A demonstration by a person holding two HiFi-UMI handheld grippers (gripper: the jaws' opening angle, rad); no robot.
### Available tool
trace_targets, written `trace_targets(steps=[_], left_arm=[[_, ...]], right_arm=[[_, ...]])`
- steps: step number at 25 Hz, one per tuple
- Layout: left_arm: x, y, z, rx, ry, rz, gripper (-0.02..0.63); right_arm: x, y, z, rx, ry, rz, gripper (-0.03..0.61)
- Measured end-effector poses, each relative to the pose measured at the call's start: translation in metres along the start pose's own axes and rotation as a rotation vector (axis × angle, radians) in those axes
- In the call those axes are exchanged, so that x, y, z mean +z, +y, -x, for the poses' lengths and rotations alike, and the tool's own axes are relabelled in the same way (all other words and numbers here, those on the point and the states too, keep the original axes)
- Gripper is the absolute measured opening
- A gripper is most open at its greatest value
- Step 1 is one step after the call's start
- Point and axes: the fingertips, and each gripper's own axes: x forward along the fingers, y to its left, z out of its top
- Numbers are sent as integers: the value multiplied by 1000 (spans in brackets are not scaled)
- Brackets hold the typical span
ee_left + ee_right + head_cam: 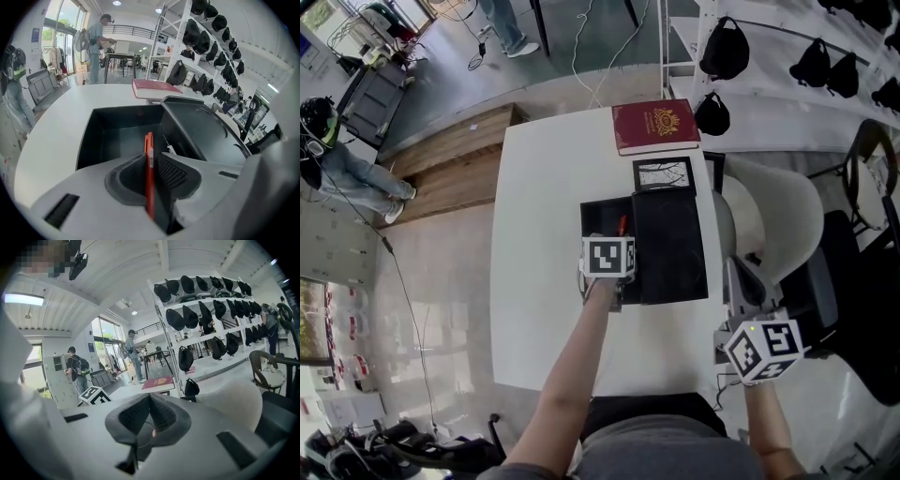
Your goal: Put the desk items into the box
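Note:
A black box (pixel 592 214) lies open on the white desk (pixel 534 281), its lid (pixel 670 246) folded out to the right. My left gripper (pixel 617 240) hangs over the box's near end with an orange pen (pixel 622 225) upright between its jaws. In the left gripper view the pen (pixel 149 168) rests against the left pad, a thin dark gap shows at the right pad, and the box's hollow (pixel 117 136) lies just below. My right gripper (pixel 748 328) is off the desk's right edge, jaws (pixel 150 397) shut with nothing in them.
A dark red book (pixel 654 125) lies at the desk's far edge, with a small framed picture (pixel 664 174) between it and the box. A white chair (pixel 769 225) stands at the right. Shelves with black bags (pixel 727 47) run behind; people stand far off.

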Motion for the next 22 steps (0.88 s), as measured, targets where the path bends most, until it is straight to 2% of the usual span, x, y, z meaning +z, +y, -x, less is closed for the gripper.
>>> trace_targets(steps=[11, 22], left_arm=[[20, -3, 23, 8, -100, 8, 64], [46, -14, 72, -25, -259, -46, 63]], right_arm=[[2, 2, 4, 7, -8, 1, 5], [4, 5, 13, 18, -24, 0, 5]])
